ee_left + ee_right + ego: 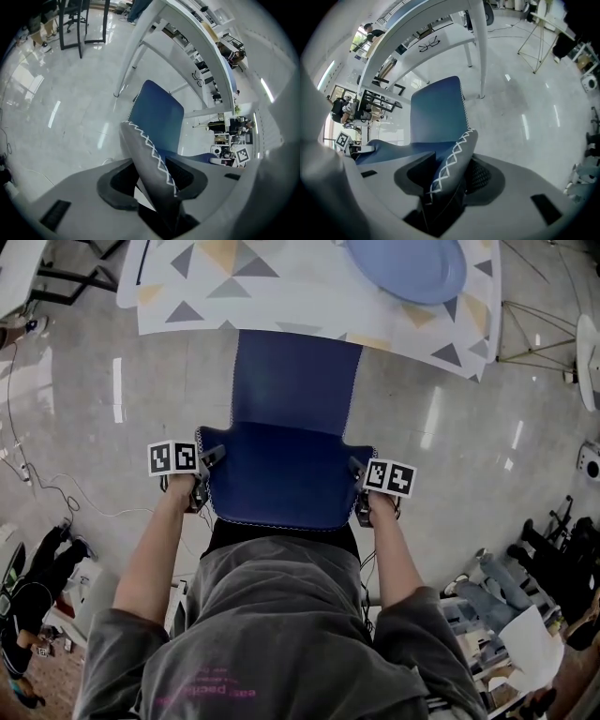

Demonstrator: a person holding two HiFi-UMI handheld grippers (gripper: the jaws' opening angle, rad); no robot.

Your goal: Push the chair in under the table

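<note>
A blue chair stands half out from the table [309,296]; its seat [295,381] reaches under the table's near edge and its backrest [281,474] is nearest me. My left gripper [208,474] straddles the backrest's left edge and my right gripper [361,491] its right edge. In the left gripper view the stitched edge [150,159] lies slanted between the jaws of the left gripper [152,180], with floor showing beside one pad. In the right gripper view the stitched edge [457,157] runs through the right gripper [452,176], leaning on one pad with a gap at the other.
A blue plate [408,268] lies on the patterned tablecloth. White table legs [476,47] stand beside the seat [436,110]. Cables [56,488] trail on the glossy floor at left. Clutter and a metal stand [534,334] sit to the right.
</note>
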